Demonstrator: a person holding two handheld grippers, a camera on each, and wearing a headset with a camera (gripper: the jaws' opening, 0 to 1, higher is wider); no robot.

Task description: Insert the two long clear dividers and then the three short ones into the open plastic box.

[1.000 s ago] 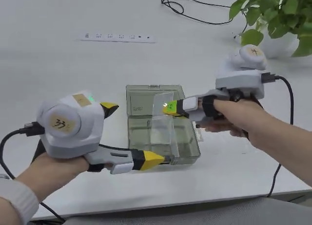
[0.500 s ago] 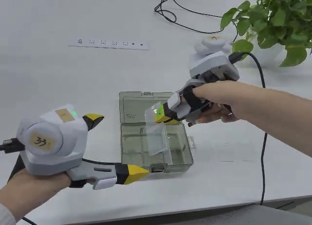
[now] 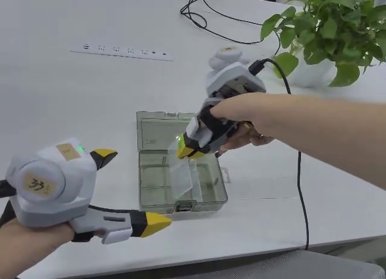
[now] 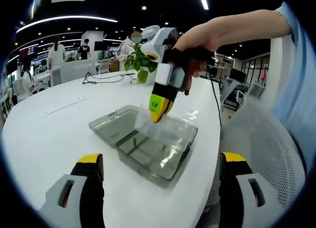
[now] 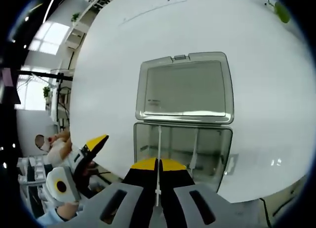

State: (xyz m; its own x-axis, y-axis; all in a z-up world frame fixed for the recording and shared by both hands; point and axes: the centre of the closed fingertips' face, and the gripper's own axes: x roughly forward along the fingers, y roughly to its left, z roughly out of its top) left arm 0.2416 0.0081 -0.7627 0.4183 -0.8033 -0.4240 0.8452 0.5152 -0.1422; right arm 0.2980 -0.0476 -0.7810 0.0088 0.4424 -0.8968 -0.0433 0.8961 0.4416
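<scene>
Evidently mid-insertion, the right gripper [image 3: 186, 151] pinches a clear divider [image 3: 181, 177] hanging below its tips into the open box [image 3: 145, 197] and should next press it straight down until seated, while the left gripper [image 3: 129, 187] hovers spread nearby.

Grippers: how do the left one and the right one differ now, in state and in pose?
The left gripper has its jaws wide open and holds nothing; the right gripper is shut on a clear divider. The left gripper is held roughly level beside the box; the right gripper tilts down over the box. Both have yellow-tipped jaws.
</scene>
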